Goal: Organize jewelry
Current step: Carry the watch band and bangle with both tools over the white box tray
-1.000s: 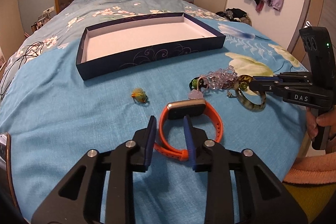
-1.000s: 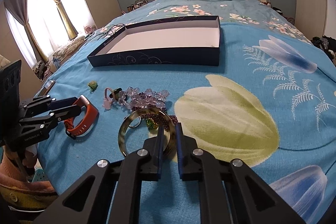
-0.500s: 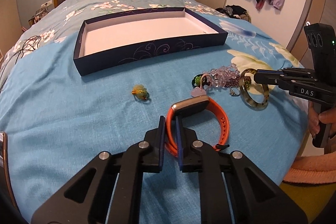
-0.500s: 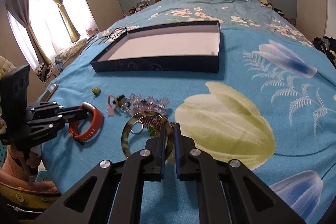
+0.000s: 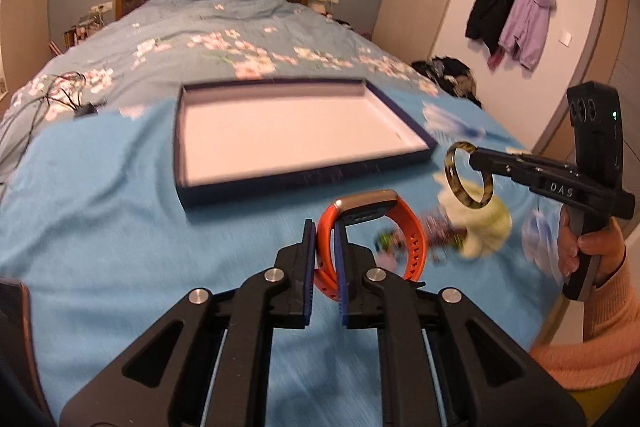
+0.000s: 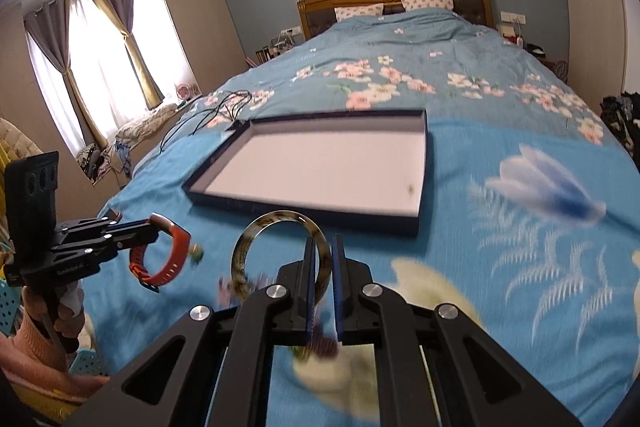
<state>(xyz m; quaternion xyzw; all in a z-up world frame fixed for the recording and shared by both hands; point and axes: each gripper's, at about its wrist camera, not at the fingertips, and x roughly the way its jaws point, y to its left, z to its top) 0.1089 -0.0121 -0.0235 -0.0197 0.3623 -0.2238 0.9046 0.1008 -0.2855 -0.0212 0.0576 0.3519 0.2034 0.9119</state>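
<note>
My left gripper (image 5: 325, 227) is shut on the strap of an orange wristband watch (image 5: 408, 231) and holds it lifted above the blue bedspread; it also shows in the right wrist view (image 6: 176, 255). My right gripper (image 6: 322, 247) is shut on a mottled green-brown bangle (image 6: 244, 251), lifted too; the bangle also shows in the left wrist view (image 5: 460, 187). A dark blue shallow box (image 5: 280, 187) with a white inside lies open ahead of both grippers (image 6: 304, 213). Blurred beaded jewelry (image 5: 444, 231) lies on the bed below.
A small green and yellow trinket (image 6: 196, 253) lies on the bed near the left gripper. Black cables (image 5: 60, 95) lie at the far left of the bed. The bed's edge is close at the right, with clothes (image 5: 448, 75) on the floor.
Both grippers have lifted their items off the bed and moved toward the box. The left gripper closed on the watch strap a second ago.
</note>
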